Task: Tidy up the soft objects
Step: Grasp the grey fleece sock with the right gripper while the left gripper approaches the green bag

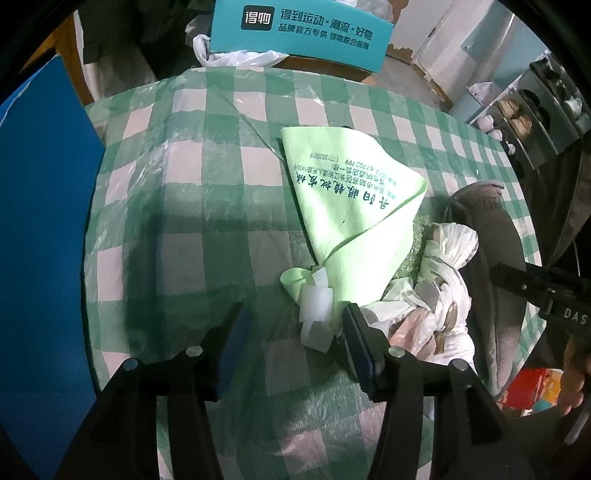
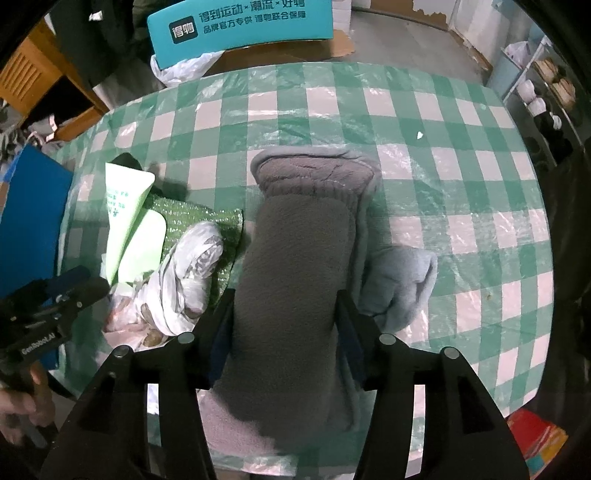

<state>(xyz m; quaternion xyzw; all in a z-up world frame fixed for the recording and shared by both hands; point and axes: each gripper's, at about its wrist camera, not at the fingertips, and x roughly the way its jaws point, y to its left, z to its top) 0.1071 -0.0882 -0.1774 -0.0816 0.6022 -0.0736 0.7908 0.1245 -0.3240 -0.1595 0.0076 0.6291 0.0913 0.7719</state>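
On the green-and-white checked tablecloth (image 1: 192, 177), a blue board (image 1: 40, 229) stands at the far left edge. Next comes the left gripper (image 1: 291, 328), its jaws standing apart with only bare cloth between them; its right finger sits just beside a pale green printed cloth (image 1: 354, 206), whose twisted lower end lies near that fingertip. Right of that cloth lies a knotted white plastic bag (image 1: 443, 280) on a patch of green bubble wrap (image 2: 199, 221). Further right, the right gripper (image 2: 286, 317) straddles a dark grey fleece roll (image 2: 295, 258), jaws apart on either side of it; whether the pads press the fleece cannot be told. A pale blue fleece piece (image 2: 402, 280) touches the roll's right side. Behind the table stands a teal box (image 2: 243, 26).
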